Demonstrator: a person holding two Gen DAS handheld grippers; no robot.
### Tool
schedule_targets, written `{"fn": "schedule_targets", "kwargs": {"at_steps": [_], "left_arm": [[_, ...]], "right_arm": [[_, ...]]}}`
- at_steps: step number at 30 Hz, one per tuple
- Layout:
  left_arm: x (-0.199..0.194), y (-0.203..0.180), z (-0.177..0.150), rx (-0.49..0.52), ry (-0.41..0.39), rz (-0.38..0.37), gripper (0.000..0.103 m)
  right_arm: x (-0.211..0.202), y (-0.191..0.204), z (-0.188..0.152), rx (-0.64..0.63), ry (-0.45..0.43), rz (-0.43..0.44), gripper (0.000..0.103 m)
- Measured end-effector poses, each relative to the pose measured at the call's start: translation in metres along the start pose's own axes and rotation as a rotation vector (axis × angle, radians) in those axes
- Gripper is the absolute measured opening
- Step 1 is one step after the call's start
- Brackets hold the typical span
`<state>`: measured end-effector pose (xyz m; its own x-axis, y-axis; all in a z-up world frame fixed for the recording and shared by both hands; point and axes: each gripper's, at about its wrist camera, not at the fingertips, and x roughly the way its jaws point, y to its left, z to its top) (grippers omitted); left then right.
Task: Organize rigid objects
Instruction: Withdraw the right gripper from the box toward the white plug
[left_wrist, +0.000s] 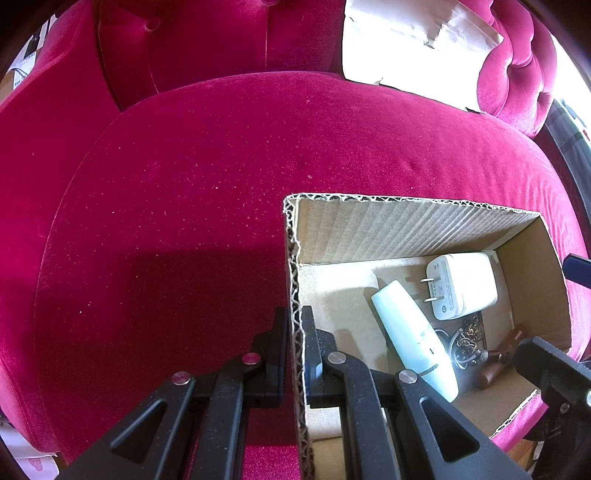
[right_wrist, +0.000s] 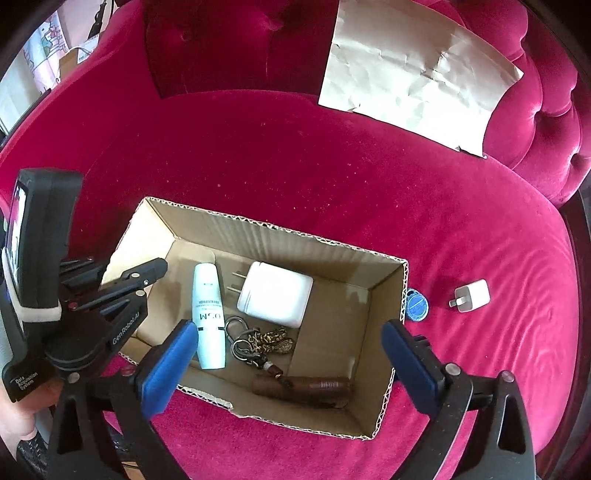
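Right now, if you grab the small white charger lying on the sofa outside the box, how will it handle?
The small charger looks like a stiff, boxy plastic cube, so it probably won't roll or flex. Its smooth, glossy shell may slip between fingers. On the soft velvet cushion it would likely sink or tip rather than slide when pushed.

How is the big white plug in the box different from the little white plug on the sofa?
The big plug lies inside the cardboard box, next to the white tube; the little plug lies outside it on the red sofa. The big plug looks much larger and more rounded; the little plug is a small cube. Both are white, with metal prongs pointing left in the right wrist view.
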<state>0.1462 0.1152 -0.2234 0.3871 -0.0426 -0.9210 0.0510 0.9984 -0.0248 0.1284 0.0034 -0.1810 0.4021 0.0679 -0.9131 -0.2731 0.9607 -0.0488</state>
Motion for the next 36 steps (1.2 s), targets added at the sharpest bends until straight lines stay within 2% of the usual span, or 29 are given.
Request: {"fn": "schedule_targets", "kwargs": {"at_steps": [19, 36], "left_arm": [[0.001, 0.0, -0.001, 0.003, 0.0, 0.002, 0.006], [0.002, -0.001, -0.001, 0.002, 0.002, 0.002, 0.006]], "right_arm": [[-0.012, -0.015, 0.003, 0.021, -0.026, 0.018, 0.102], [-0.03, -0.086, 0.008, 0.091, -0.08, -0.017, 0.102]]}}
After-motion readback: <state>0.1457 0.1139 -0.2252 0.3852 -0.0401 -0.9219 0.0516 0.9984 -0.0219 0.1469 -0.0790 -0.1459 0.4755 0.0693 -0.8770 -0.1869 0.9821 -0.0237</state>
